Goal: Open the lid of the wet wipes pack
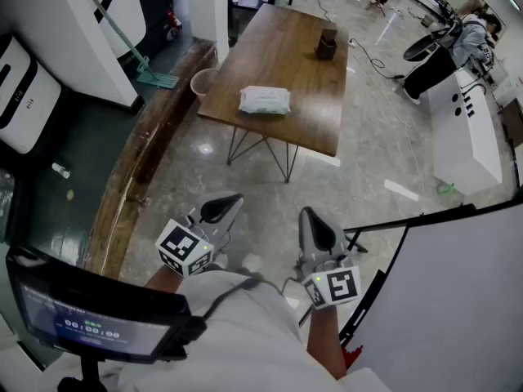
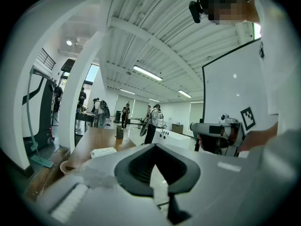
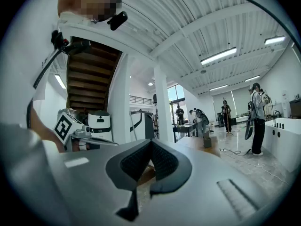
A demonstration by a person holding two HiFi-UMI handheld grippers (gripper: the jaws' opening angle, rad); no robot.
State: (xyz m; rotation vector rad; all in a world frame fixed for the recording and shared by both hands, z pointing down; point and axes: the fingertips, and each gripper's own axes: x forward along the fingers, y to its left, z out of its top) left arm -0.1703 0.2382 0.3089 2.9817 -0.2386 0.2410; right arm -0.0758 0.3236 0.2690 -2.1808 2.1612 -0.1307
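Both claws sit close to the body, side by side above the grey floor (image 1: 368,153): left gripper (image 1: 222,209) and right gripper (image 1: 314,223), each with jaws closed on nothing. Wet wipes pack (image 1: 264,100) lies flat on the wooden table (image 1: 310,121), well beyond both. Dark container (image 1: 326,45) stands at the table's far end.

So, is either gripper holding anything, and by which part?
Nothing is held. Both the left gripper and the right gripper are shut and empty; the wipes pack lies on the table.
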